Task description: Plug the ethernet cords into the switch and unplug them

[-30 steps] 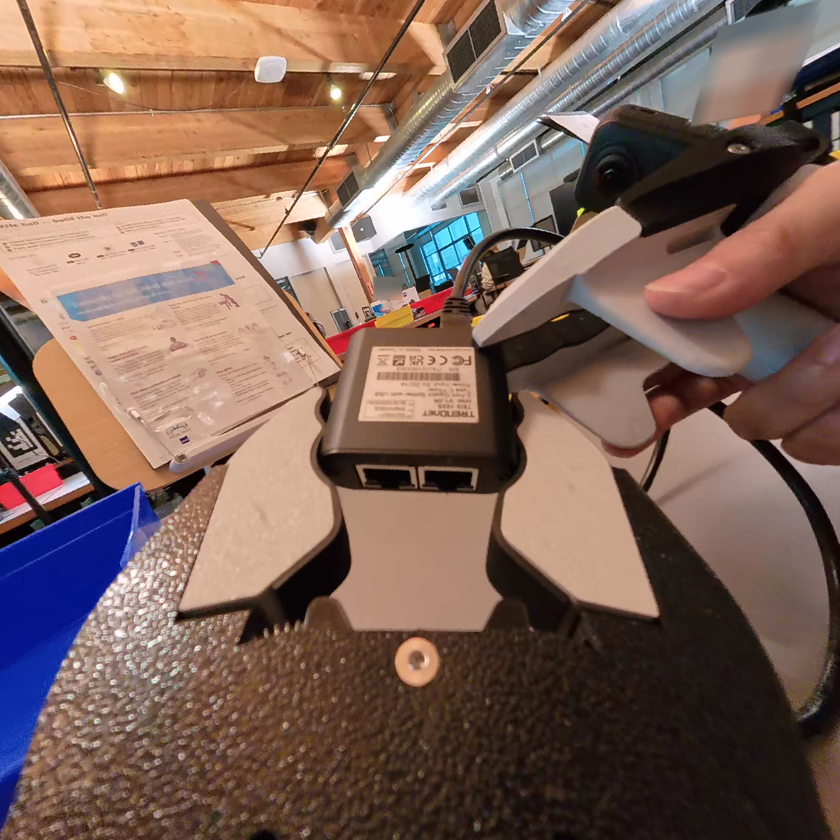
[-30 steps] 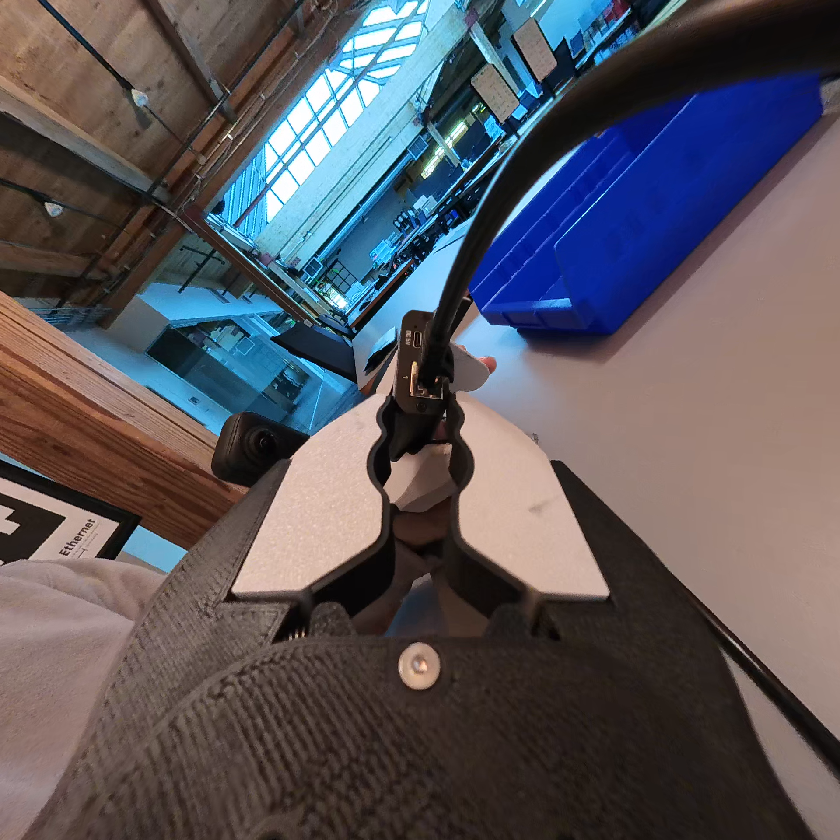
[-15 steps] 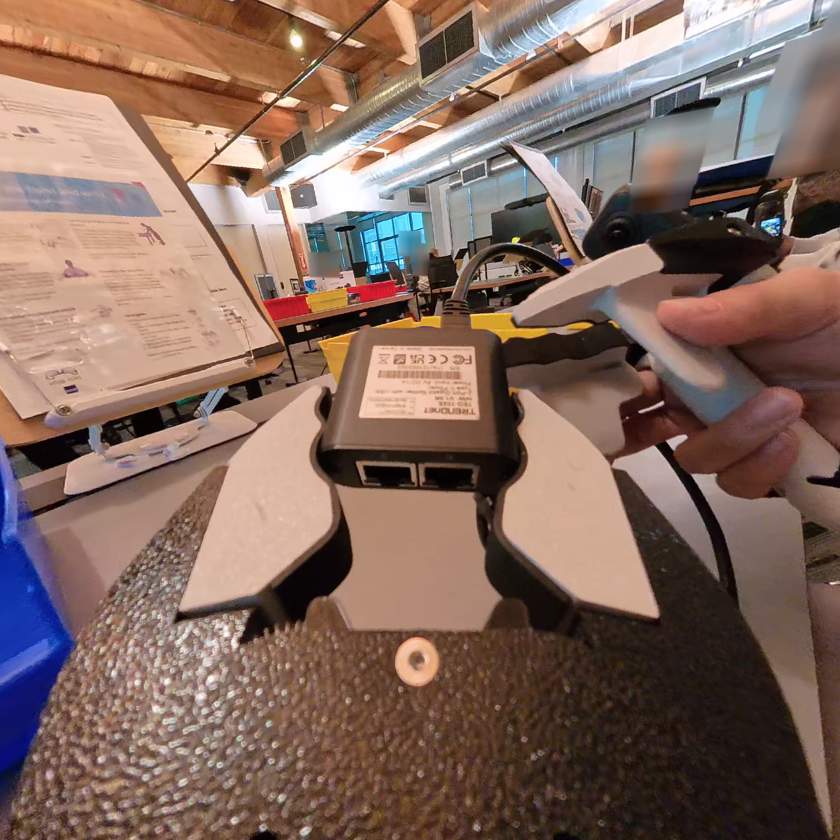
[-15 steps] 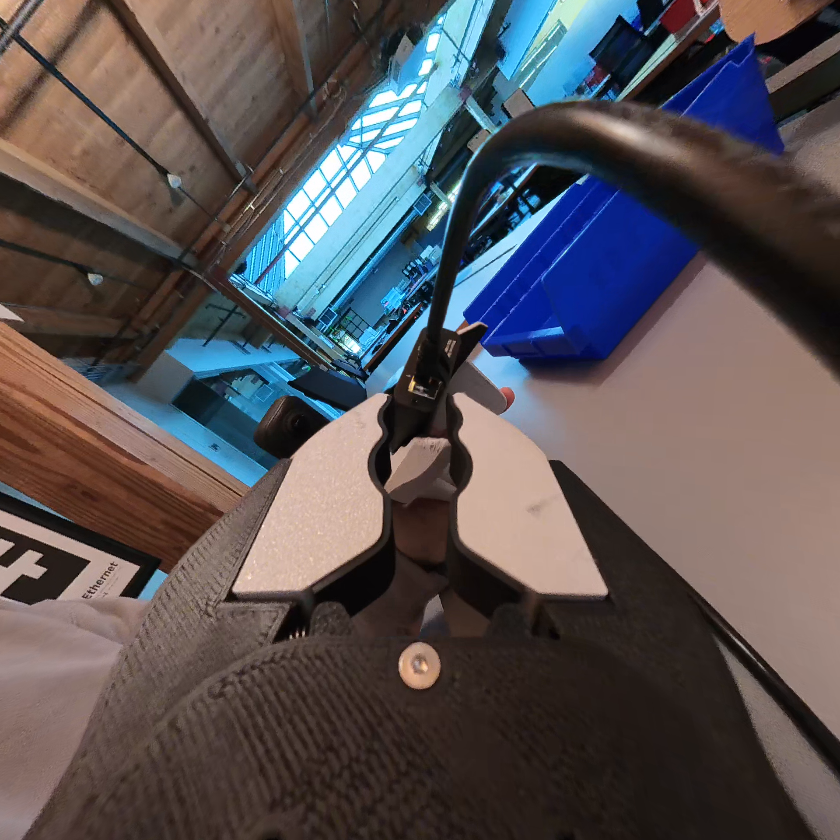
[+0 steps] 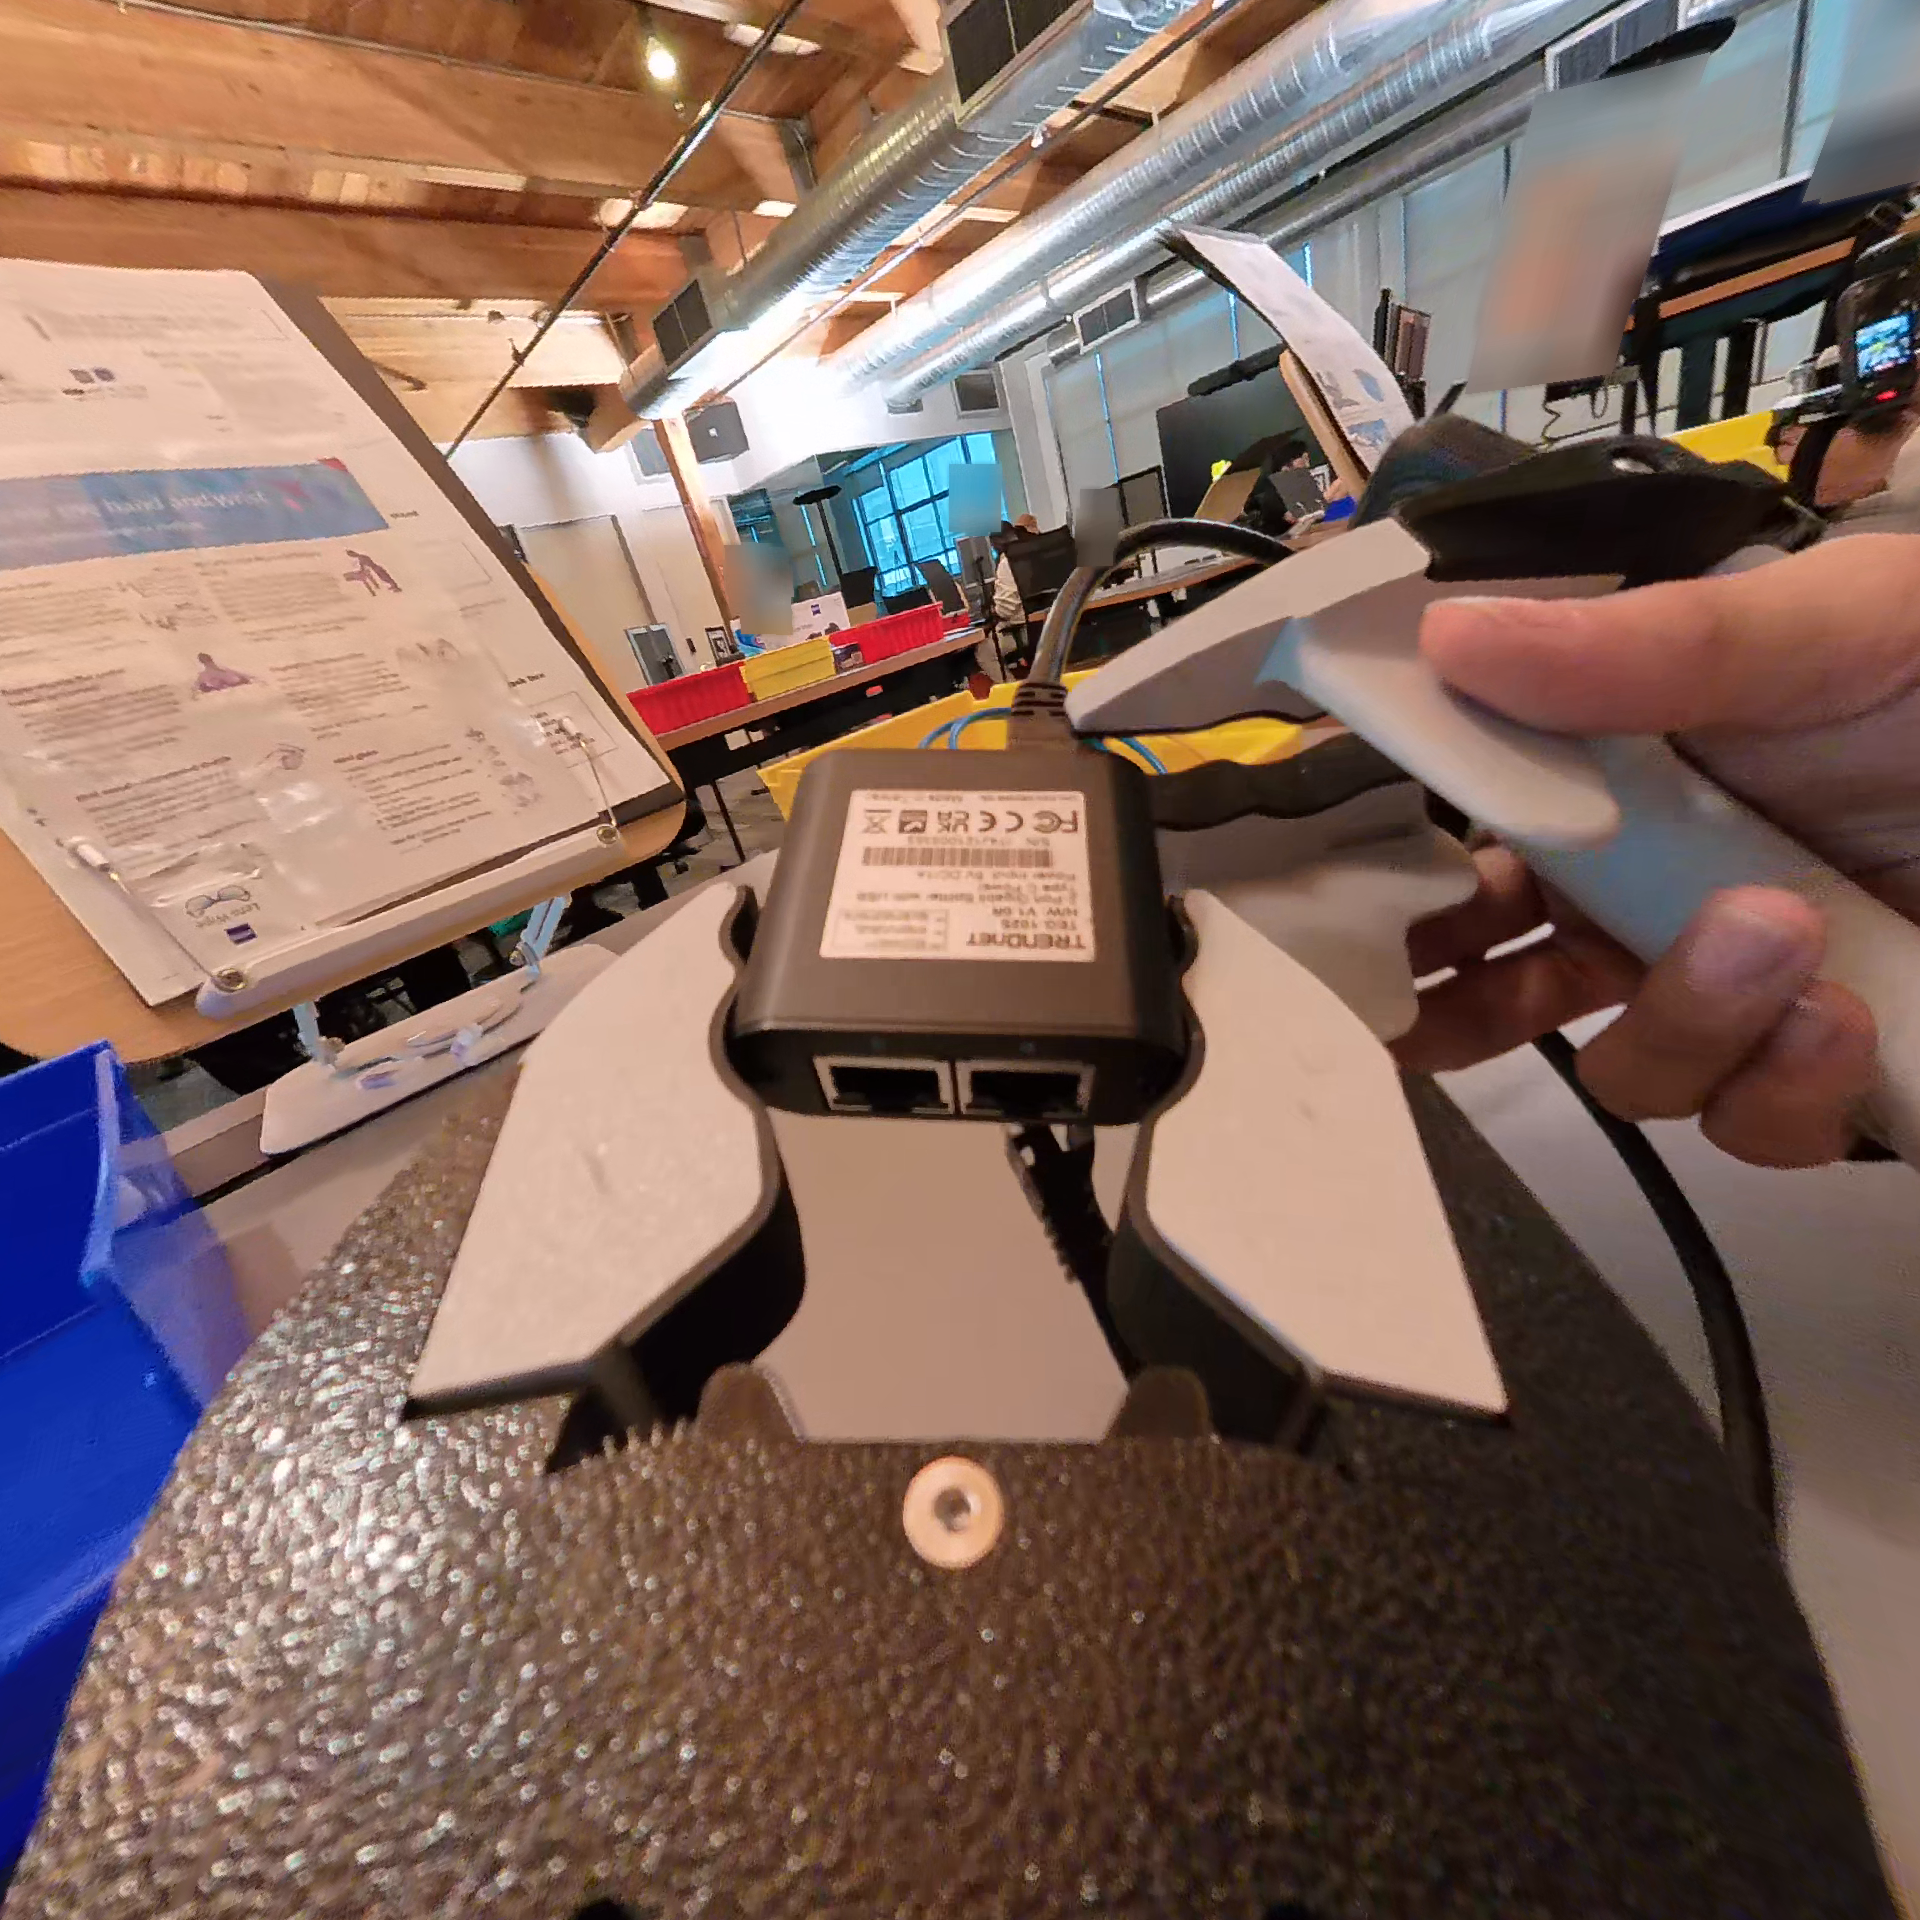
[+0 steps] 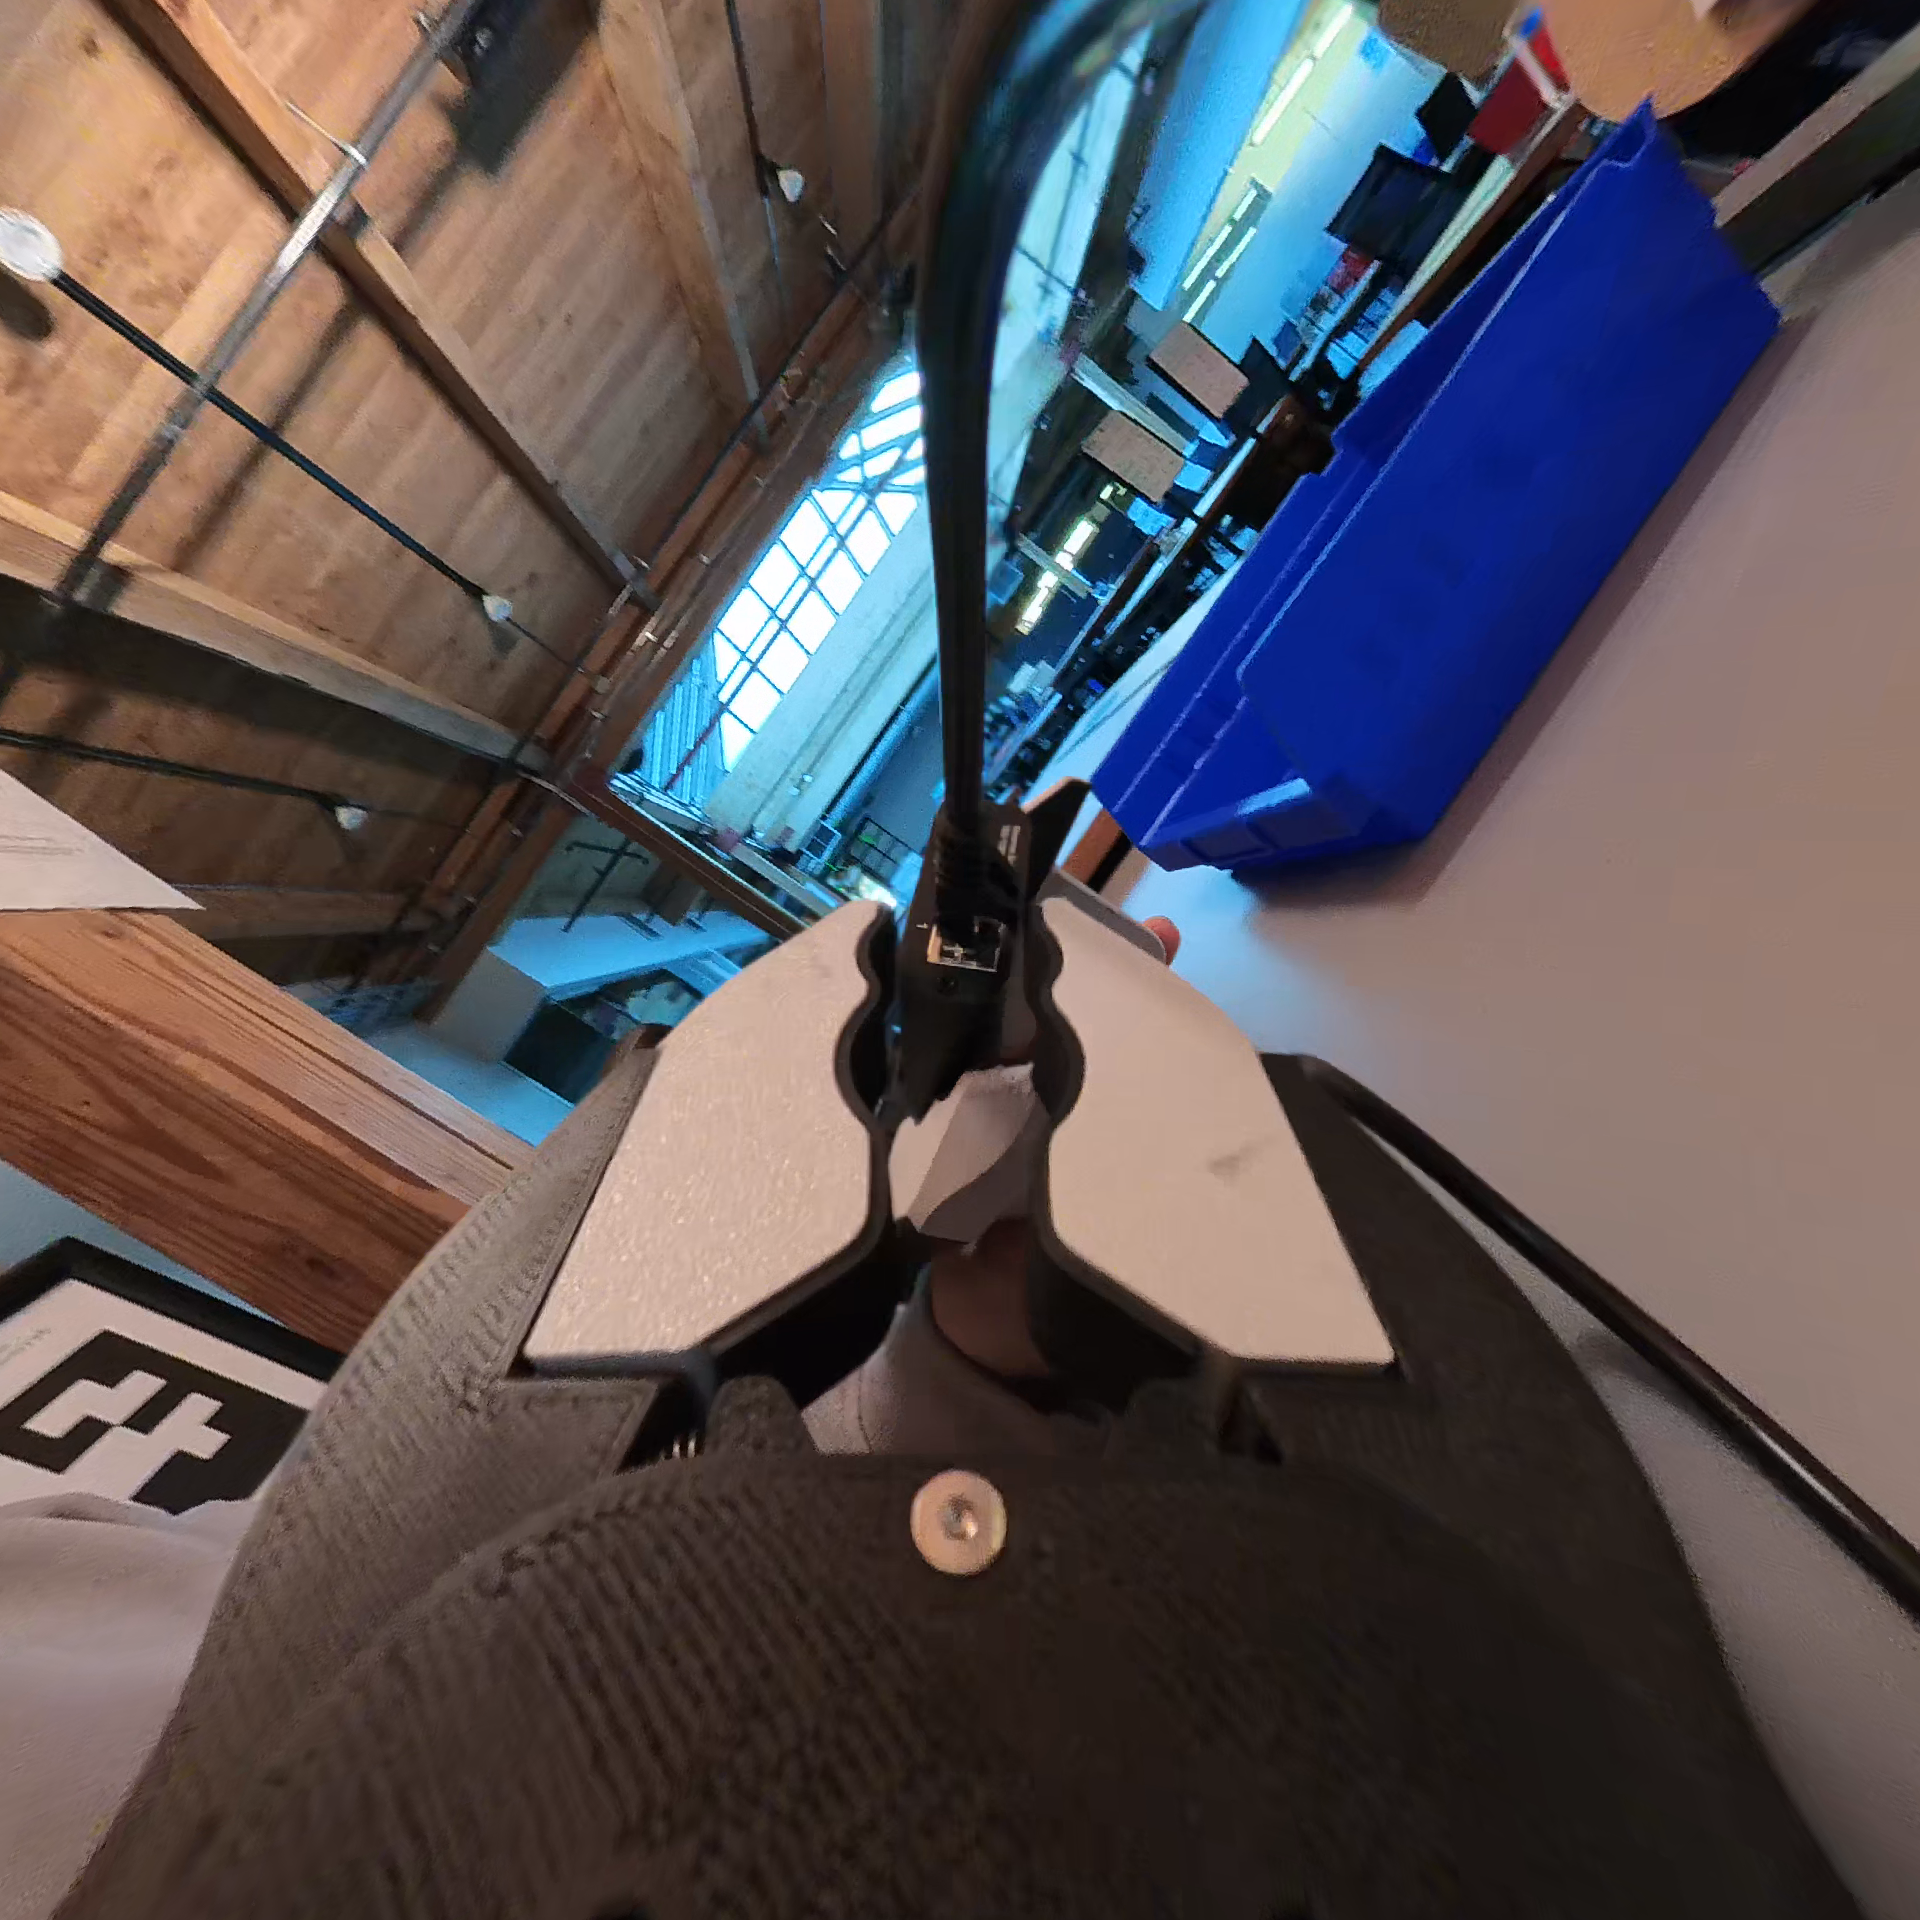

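Observation:
My left gripper (image 5: 961, 914) is shut on the black switch (image 5: 956, 997) and holds it off the table, label side up. Two ports with nothing plugged in face the camera. A black ethernet cord (image 5: 1049, 634) is plugged into the switch's far end. My right gripper (image 5: 1132, 769), held by a hand (image 5: 1714, 727), comes in from the right with one finger above and one below that plug. In the right wrist view the right gripper (image 6: 961, 925) is closed in on the plug (image 6: 961, 873) at the switch's end (image 6: 951, 1008). The cord (image 6: 951, 416) rises straight up from there.
A laminated sheet on a stand (image 5: 260, 623) is at the left. A blue bin (image 5: 62, 1351) sits by it and also shows in the right wrist view (image 6: 1455, 623). A yellow bin (image 5: 1226, 743) is behind. A black cord (image 5: 1714, 1299) loops over the grey table (image 6: 1558, 1039). My left and right fingertips are right by each other.
Both grippers have tilted together while keeping their hold. The cord now runs straight up in the right wrist view, not arching right. A ribbed black cord piece now shows under the switch.

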{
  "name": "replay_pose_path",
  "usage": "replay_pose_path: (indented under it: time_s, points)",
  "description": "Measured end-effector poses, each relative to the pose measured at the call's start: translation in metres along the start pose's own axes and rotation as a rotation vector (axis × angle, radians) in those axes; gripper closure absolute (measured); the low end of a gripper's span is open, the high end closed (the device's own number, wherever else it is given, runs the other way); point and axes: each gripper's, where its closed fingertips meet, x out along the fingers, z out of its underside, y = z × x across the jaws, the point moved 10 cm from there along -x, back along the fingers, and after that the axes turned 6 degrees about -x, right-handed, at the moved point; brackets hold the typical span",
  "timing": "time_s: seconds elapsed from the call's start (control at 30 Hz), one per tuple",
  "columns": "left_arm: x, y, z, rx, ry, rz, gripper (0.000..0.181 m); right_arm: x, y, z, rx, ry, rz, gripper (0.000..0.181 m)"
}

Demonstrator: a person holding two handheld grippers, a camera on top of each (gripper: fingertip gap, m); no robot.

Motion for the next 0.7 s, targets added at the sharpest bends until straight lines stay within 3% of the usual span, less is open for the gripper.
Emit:
replay_pose_path:
  time_s: [0.1,0.3,0.4,0.5,0.6,0.7]
  points:
    - [-0.001,-0.001,-0.006,0.021,0.001,-0.033,0.108,0.0,-0.005,-0.007,-0.028,-0.016,-0.009,0.144]
    - [-0.005,-0.004,-0.033,0.147,0.011,-0.148,0.109,0.013,-0.047,-0.016,-0.396,-0.281,0.044,0.112]
    - [-0.007,-0.005,-0.041,0.132,0.024,-0.205,0.109,0.021,-0.069,-0.012,-0.526,-0.314,0.069,0.087]
    - [-0.009,-0.005,-0.045,0.126,0.055,-0.187,0.109,0.024,-0.071,-0.009,-0.593,-0.342,0.122,0.09]
    - [-0.01,-0.004,-0.047,0.129,0.072,-0.171,0.109,0.025,-0.055,-0.014,-0.39,-0.316,0.106,0.094]
    - [-0.01,-0.002,-0.047,0.125,0.09,-0.126,0.109,0.02,-0.043,-0.02,-0.134,-0.202,-0.025,0.122]
